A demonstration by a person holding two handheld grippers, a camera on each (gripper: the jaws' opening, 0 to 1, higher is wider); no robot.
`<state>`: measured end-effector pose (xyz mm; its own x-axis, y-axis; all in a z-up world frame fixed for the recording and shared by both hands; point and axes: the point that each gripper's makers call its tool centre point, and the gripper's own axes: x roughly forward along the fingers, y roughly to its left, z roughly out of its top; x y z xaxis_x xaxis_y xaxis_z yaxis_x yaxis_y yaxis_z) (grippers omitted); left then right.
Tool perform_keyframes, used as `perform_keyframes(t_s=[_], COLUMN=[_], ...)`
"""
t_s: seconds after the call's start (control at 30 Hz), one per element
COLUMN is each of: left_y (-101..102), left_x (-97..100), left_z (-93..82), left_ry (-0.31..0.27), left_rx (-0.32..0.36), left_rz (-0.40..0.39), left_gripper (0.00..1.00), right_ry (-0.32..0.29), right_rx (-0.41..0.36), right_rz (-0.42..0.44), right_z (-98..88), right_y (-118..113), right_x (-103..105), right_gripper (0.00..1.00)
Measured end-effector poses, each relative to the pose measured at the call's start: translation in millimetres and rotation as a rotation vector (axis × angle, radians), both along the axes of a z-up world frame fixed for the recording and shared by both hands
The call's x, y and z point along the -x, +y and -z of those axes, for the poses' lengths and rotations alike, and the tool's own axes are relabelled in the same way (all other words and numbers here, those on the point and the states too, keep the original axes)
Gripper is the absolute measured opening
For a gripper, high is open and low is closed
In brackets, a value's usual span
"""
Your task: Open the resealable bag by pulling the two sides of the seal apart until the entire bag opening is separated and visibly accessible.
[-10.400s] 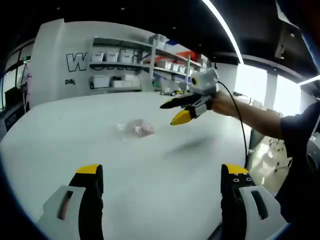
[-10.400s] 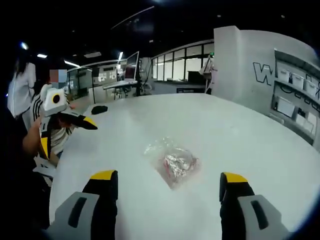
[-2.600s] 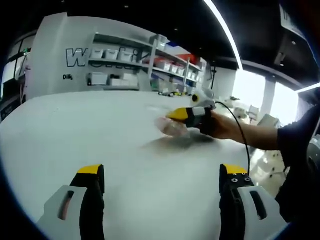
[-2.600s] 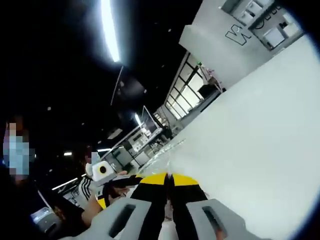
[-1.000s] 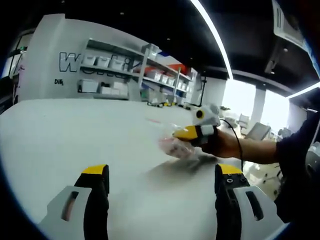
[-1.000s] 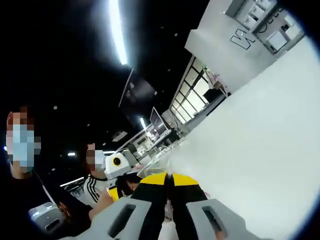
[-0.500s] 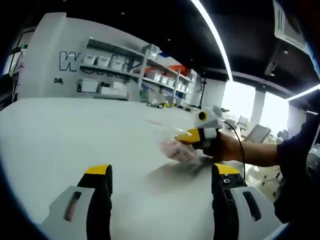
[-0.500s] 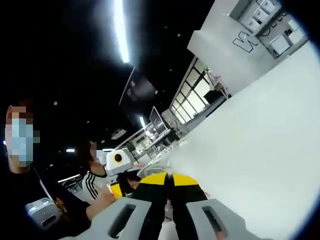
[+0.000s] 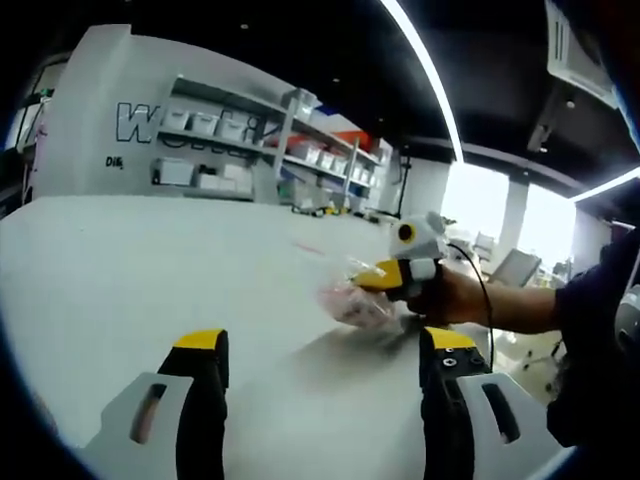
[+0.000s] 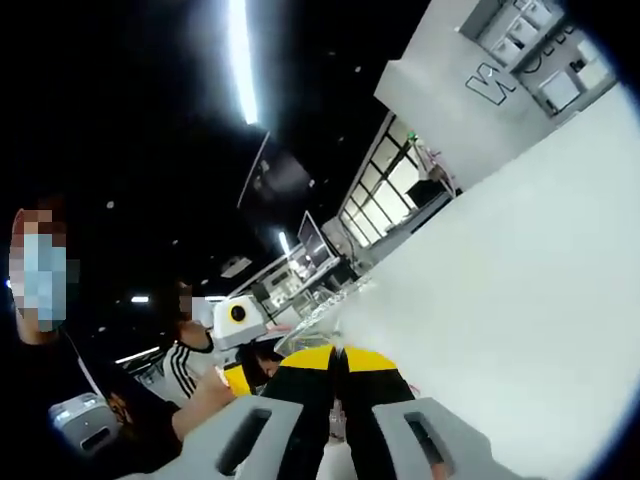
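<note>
Left gripper view puts the left gripper (image 9: 312,345) nearest, its two yellow-tipped jaws standing wide apart and released over the white table (image 9: 120,270), with nothing between them. Beyond them, toward the table's right edge, the right gripper (image 9: 378,275) is clenched on the upper edge of the resealable bag (image 9: 350,298), held by a hand (image 9: 450,297) coming in from the right. The clear bag hangs from that grip above the tabletop with pinkish contents in its lower part; whether its bottom touches the surface cannot be told. A dark shadow lies on the table just beneath it. Farther back, past the far edge, stand shelves (image 9: 250,150) with white bins against a wall with large lettering.

Right gripper view, strongly tilted, has the right gripper (image 10: 338,362) at the bottom, its yellow tips pressed together on a thin clear film of the bag (image 10: 325,315) that rises from between them. Just behind, to the left, the left gripper (image 10: 238,375) shows. The white table (image 10: 520,260) stretches away to the right, with windows (image 10: 385,205) beyond.
</note>
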<state>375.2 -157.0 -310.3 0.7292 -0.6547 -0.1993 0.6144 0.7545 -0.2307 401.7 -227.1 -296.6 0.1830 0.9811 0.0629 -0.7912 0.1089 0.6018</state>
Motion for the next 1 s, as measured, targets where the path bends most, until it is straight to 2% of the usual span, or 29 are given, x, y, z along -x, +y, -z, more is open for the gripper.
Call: perform_keyframes(t_s=[0.3, 0.57, 0.83, 1.0], left_y=[-3, -7, -19, -24], left_x=[-6.2, -14.2, -26.0, -31.8], left_z=[-2.3, -2.9, 0.8, 1.2], left_ry=[-0.014, -0.039, -0.048, -0.065], left_rx=[0.006, -0.005, -0.023, -0.016], left_rz=[0.005, 0.012, 0.031, 0.037], left_gripper=[0.72, 0.62, 0.57, 0.5], right_ry=[-0.007, -0.009, -0.01, -0.01], right_rx=[0.012, 0.015, 0.022, 0.027], right_rz=[-0.002, -0.006, -0.012, -0.012], right_z=[1.5, 2.0, 3.5, 4.7], right_y=[1, 2, 2, 2], right_x=[3, 6, 2, 1], right_gripper=[0.0, 0.0, 0.0, 0.0])
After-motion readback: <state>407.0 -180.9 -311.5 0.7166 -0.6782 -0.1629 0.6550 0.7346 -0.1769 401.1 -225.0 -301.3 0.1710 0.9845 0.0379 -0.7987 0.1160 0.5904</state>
